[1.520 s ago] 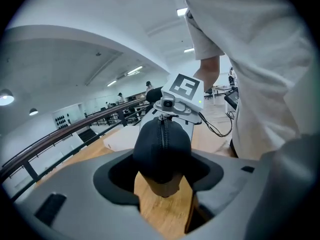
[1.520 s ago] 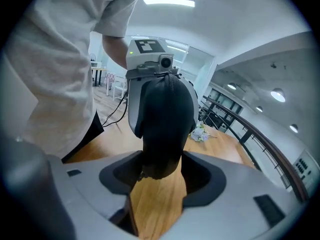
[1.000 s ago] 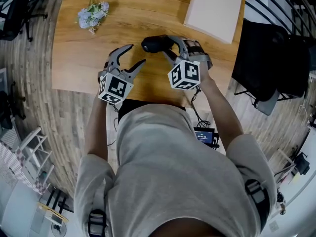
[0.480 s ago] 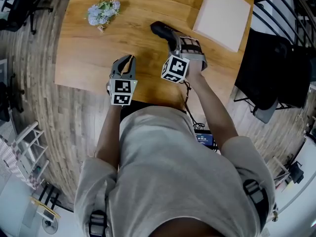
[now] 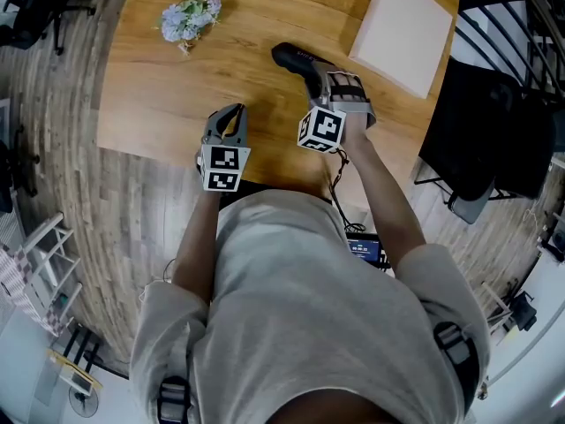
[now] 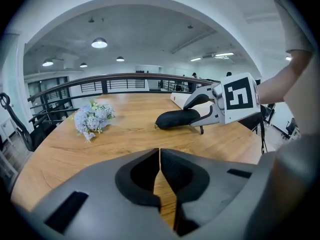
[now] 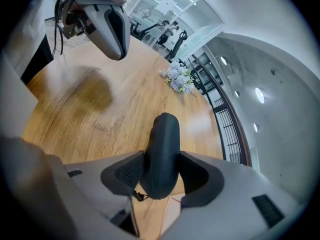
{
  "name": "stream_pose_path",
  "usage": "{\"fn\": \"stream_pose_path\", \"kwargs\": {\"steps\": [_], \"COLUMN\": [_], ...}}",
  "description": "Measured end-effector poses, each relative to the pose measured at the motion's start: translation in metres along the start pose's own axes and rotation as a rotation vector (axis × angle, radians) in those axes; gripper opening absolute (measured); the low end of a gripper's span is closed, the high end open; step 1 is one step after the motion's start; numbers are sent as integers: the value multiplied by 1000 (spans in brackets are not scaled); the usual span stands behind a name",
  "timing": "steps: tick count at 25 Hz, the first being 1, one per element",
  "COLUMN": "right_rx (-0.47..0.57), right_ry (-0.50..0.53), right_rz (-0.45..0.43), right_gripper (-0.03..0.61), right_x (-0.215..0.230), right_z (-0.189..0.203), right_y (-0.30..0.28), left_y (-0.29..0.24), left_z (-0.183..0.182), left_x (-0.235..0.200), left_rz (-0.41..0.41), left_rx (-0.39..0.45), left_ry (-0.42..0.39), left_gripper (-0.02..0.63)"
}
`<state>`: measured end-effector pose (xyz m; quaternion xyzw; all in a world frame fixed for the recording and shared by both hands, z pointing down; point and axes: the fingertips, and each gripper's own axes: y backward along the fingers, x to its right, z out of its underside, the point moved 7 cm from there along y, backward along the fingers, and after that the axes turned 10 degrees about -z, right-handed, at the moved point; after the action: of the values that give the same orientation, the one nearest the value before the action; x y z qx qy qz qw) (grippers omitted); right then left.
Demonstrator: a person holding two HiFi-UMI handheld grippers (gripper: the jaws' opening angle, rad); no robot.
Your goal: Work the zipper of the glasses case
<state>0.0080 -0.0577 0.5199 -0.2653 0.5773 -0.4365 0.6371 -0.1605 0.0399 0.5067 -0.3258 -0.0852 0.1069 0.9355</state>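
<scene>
Wooden table (image 5: 159, 87), three things on it. One black glasses case (image 5: 294, 58) near the middle, clamped at its near end by the right gripper (image 7: 161, 170). One pale-blue flower bunch (image 5: 190, 18) toward the far left corner. One white flat box (image 5: 408, 29) at the far right corner. Left gripper (image 6: 160, 151) has just been closing; its jaws now meet on nothing, near the front edge.

Table (image 5: 159, 95): light wood, grain showing.
Floor (image 5: 124, 219): grey-brown planks.
Railing (image 6: 125, 76): dark bars beyond the table's far edge.
Ceiling lamps (image 6: 99, 43): round, lit, on white.
</scene>
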Motion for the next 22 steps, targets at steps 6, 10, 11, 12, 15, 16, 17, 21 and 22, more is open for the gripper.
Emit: {"fn": "stream_pose_path", "kwargs": {"steps": [6, 10, 11, 12, 15, 16, 17, 21, 22], "right_rx": [-4, 4, 11, 22, 74, 96, 120, 247, 287], "right_ry": [3, 17, 14, 2, -67, -101, -142, -381, -444], "right_rz": [13, 33, 34, 30, 25, 27, 26, 3, 1], "right_gripper": [236, 238, 238, 238, 252, 253, 253, 253, 253], "right_x": [-14, -22, -24, -25, -25, -25, -25, -34, -37], "right_z": [13, 21, 21, 22, 25, 26, 26, 37, 41], "right_y": [-4, -2, -1, 0, 8, 12, 17, 41, 49], "left_y": [-2, -1, -1, -1, -2, -3, -3, -5, -5], "left_z": [-1, -2, -2, -2, -4, -6, -8, -13, -14], "left_x": [9, 22, 24, 27, 35, 38, 41, 52, 55], "left_rz": [23, 47, 47, 47, 54, 58, 60, 43, 37], "left_rx": [-7, -10, -11, -12, -21, -22, -20, -12, -12], "left_ry": [-9, -12, -8, -2, 12, 14, 14, 30, 40], "left_gripper": [28, 29, 29, 29, 29, 29, 29, 28, 29]}}
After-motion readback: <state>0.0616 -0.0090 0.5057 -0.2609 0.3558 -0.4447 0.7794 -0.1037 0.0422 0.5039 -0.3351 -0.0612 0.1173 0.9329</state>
